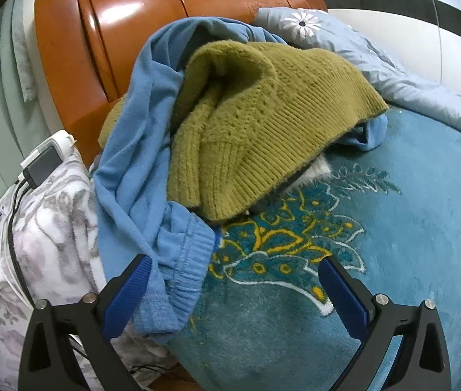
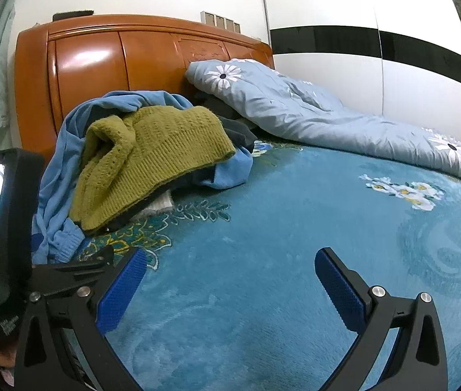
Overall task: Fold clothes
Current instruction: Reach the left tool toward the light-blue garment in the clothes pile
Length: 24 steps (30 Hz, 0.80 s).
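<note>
Currently the clothes lie unfolded in a heap by the headboard: a green sweater draped over a blue garment, on the teal bedspread. The open stretch of bedspread beside the heap would suit laying a piece flat. The left gripper is held low, fingers apart, its left finger touching the blue cuff. The right gripper hovers over bare bedspread, fingers apart, empty.
</note>
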Each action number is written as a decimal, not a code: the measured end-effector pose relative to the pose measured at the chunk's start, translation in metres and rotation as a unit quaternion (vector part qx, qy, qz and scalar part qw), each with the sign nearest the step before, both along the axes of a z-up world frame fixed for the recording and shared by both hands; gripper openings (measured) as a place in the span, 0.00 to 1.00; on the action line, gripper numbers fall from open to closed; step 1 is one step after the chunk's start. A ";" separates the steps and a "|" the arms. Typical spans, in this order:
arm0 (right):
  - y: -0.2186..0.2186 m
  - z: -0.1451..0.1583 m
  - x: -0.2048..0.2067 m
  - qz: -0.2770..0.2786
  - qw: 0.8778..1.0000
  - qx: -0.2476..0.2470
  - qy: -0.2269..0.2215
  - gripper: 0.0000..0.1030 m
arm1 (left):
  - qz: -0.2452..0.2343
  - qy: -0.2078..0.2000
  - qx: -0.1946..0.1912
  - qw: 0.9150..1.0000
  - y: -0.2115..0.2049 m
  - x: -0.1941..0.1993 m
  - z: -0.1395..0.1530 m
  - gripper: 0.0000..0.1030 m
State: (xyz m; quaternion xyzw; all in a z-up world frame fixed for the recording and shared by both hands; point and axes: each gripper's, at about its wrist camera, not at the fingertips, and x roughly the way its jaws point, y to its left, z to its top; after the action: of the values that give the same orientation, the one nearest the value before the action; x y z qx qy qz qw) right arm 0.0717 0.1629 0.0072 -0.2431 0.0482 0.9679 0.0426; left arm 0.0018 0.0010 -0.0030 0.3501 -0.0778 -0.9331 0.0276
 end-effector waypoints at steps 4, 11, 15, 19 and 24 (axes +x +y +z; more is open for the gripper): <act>0.000 0.000 0.000 0.000 1.000 -0.005 0.002 1.00 | -0.003 -0.001 -0.004 1.000 0.001 0.002 -0.003 1.00; 0.000 -0.001 -0.001 -0.002 1.000 -0.001 -0.002 1.00 | -0.004 -0.006 -0.005 1.000 0.005 0.002 -0.008 1.00; 0.000 -0.002 -0.003 -0.005 1.000 0.000 -0.013 1.00 | -0.004 -0.011 -0.004 1.000 0.005 -0.003 -0.007 1.00; 0.003 -0.002 -0.003 -0.009 1.000 -0.004 -0.014 1.00 | 0.000 -0.012 -0.004 1.000 0.007 -0.004 -0.010 1.00; 0.002 -0.003 -0.005 -0.008 1.000 -0.002 -0.018 1.00 | -0.005 -0.014 -0.018 1.000 0.012 -0.005 -0.016 1.00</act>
State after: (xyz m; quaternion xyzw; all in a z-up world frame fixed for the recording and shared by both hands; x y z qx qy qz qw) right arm 0.0667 0.1645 0.0047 -0.2601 0.0516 0.9629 0.0504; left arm -0.0028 0.0129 -0.0187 0.3626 -0.0970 -0.9265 0.0281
